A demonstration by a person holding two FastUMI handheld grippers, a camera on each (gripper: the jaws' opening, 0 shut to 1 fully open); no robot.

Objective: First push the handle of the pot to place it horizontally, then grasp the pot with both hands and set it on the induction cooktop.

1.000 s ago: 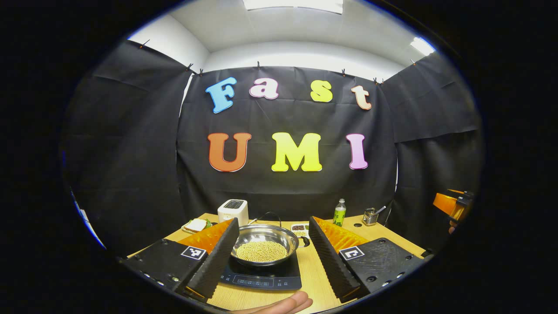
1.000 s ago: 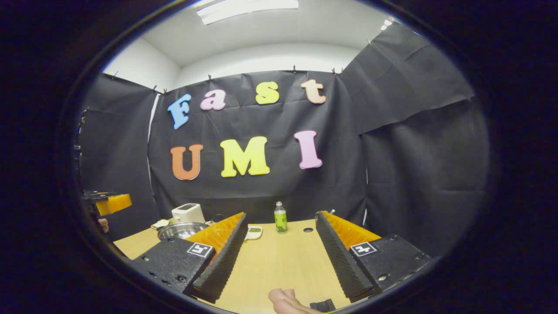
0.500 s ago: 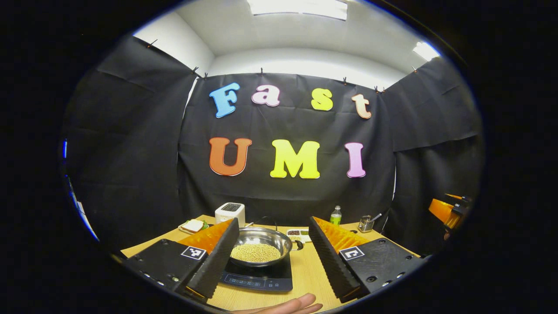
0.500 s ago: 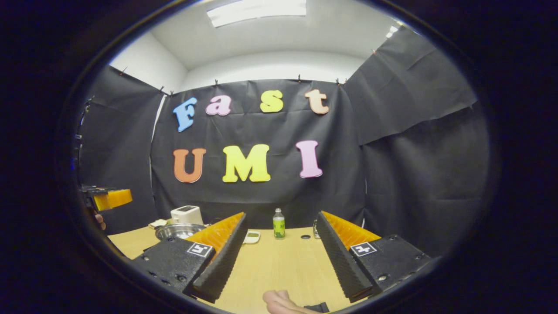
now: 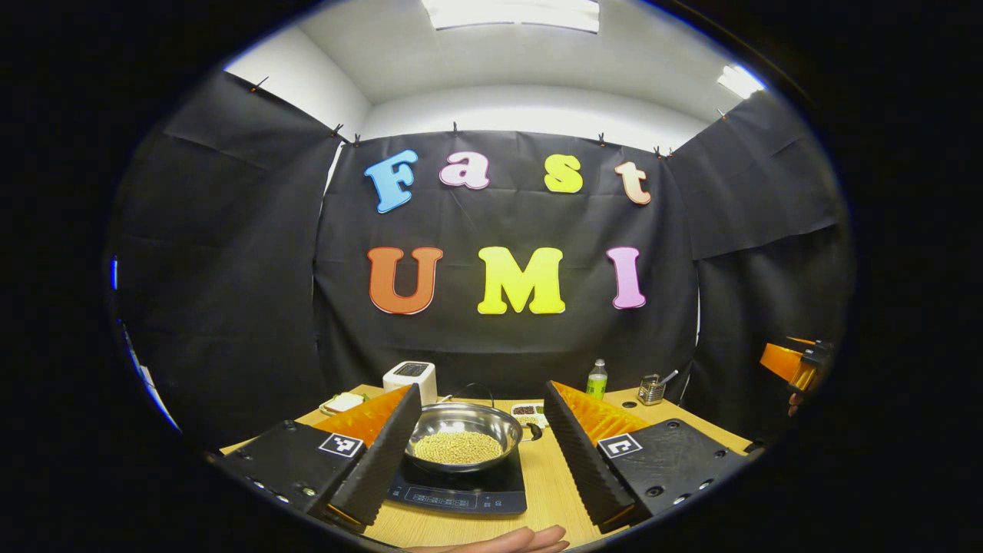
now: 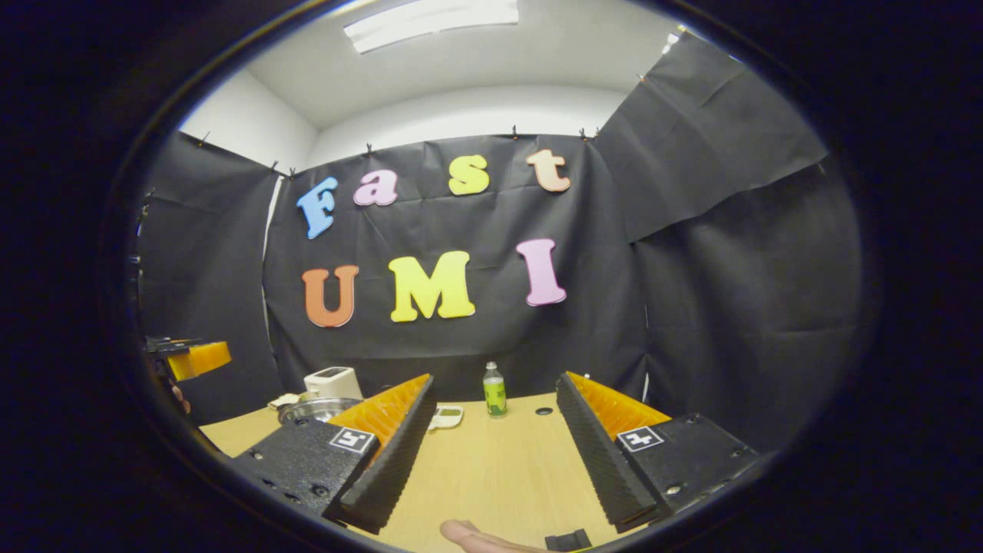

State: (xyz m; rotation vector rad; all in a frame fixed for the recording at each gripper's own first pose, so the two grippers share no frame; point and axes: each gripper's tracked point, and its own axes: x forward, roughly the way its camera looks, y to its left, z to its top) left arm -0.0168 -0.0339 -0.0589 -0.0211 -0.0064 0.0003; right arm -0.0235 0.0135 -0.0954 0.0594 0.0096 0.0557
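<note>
Pot (image 5: 463, 436), steel and part-filled with pale beans, is seen seated on the induction cooktop (image 5: 459, 491), its handle (image 5: 533, 432) lying level toward the right, so the placement is judged complete. Left gripper (image 5: 476, 453) is held back from the pot with jaws spread and nothing between them; right gripper (image 6: 495, 453) is likewise released over bare table (image 6: 491, 468), well apart from the pot. Both are judged parked clear so the pot stays undisturbed.

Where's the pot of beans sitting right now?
In the left gripper view, the pot sits on the induction cooktop, framed between the open jaws, in front of the white toaster; in the right gripper view it is left of centre.
</note>
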